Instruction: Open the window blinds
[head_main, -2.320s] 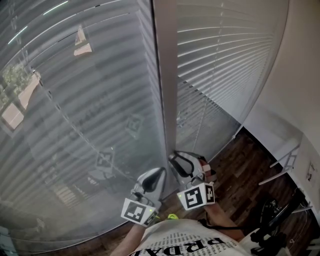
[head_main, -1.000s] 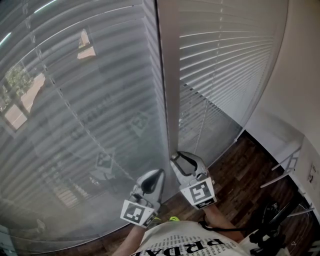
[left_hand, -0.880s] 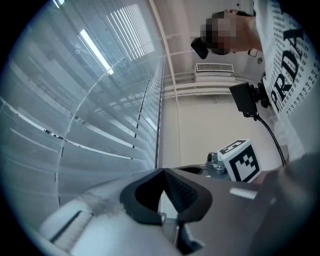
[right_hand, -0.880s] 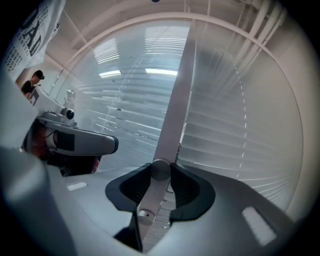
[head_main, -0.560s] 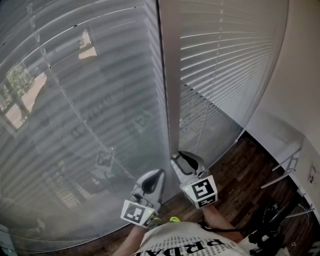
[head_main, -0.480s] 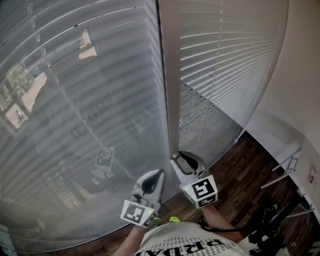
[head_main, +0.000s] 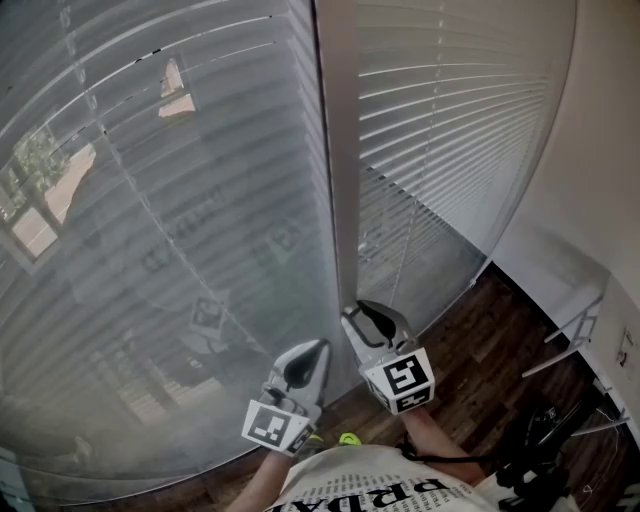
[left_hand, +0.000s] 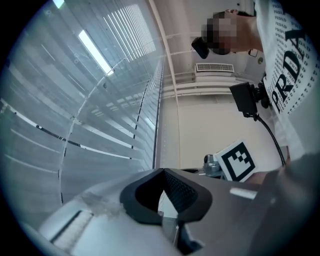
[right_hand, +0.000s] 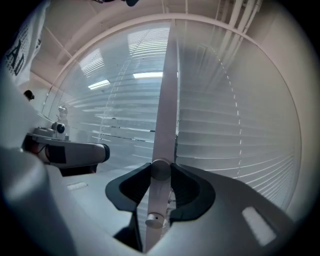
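Two slatted window blinds hang side by side, the left blind (head_main: 160, 250) and the right blind (head_main: 450, 130), with a pale upright window post (head_main: 340, 150) between them. Through the left blind's slats some of the outdoors shows. My right gripper (head_main: 366, 318) is at the foot of the post; in the right gripper view (right_hand: 161, 172) its jaws are shut on a grey round tilt wand (right_hand: 160, 169). My left gripper (head_main: 310, 352) stays just left of it, near the left blind. Its jaw tips (left_hand: 162, 171) meet, with nothing held.
A dark wooden floor (head_main: 490, 340) runs below the blinds. A white wall (head_main: 600, 150) closes off the right side. A white frame leg (head_main: 565, 340) and black equipment (head_main: 545, 450) stand at the lower right. The person's printed shirt (head_main: 380, 485) fills the bottom edge.
The right gripper has rolled about its own axis, so its marker cube shows a different tilt. It stayed at the post. The left gripper has not moved.
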